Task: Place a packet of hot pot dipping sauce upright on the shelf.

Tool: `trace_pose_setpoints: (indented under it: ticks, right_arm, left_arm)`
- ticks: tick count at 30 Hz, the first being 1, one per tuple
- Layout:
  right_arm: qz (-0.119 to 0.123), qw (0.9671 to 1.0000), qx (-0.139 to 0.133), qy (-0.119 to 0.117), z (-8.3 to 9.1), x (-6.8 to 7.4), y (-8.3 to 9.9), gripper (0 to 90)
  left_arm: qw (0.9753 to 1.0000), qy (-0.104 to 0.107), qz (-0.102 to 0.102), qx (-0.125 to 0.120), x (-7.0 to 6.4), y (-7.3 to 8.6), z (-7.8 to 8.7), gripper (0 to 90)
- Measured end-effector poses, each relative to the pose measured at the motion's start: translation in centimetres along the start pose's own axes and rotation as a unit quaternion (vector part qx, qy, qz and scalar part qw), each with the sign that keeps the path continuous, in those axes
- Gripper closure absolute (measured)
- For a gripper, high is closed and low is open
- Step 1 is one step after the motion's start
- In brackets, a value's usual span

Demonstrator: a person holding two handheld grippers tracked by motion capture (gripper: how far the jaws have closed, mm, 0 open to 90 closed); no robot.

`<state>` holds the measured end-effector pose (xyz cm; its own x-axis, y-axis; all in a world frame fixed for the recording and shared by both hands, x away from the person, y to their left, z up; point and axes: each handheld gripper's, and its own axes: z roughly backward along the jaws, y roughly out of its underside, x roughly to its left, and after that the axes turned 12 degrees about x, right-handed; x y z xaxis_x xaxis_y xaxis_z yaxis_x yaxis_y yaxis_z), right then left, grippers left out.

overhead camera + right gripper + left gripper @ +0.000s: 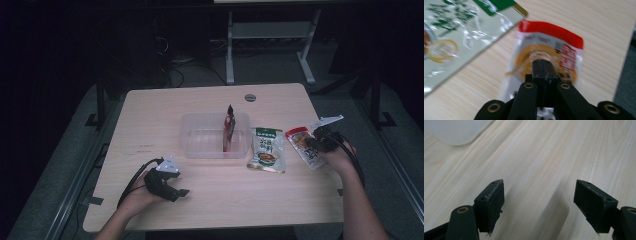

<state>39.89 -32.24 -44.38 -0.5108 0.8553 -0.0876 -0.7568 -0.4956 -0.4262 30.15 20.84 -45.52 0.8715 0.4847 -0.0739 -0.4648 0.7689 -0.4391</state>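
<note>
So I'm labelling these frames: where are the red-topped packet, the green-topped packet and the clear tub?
red-topped packet [549,33]: right gripper view, red top band.
green-topped packet [266,148]: high view, middle.
clear tub [200,136]: high view, bare floor.

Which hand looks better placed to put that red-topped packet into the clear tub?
Probably the right: the right gripper is shut on the red-topped packet, while the left gripper rests open over bare table.

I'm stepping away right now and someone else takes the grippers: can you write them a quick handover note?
Right gripper: fingers shut on the red-topped packet, near the table's right edge.
Left gripper: open, holding nothing, over bare table.
Clear tray: one red packet already stands in it.
Green-topped packet lies flat just right of the tray.
Likely left: put the held packet in the tray, then the green-topped one.
</note>
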Motion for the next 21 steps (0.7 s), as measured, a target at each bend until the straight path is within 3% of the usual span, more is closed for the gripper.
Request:
trace_pose_setpoints:
  ticks: [8, 12, 21]
  right_arm:
    - [-0.003, 0.9998, 0.018, 0.005, -0.7, -0.4, 0.3, 90.0]
    - [0.020, 0.9990, 0.037, 0.013, -0.9, 0.0, 0.1, 90.0]
    - [0.054, 0.9969, 0.056, -0.014, -0.7, 1.5, 0.2, 90.0]
  left_arm:
    - [1.0000, 0.001, -0.005, 0.005, 0.0, -0.1, -0.1, 23.9]
    - [1.0000, 0.007, -0.002, 0.004, -0.1, 0.0, -0.2, 23.9]
    - [0.9999, 0.006, -0.009, 0.006, -0.1, -0.1, -0.2, 23.9]
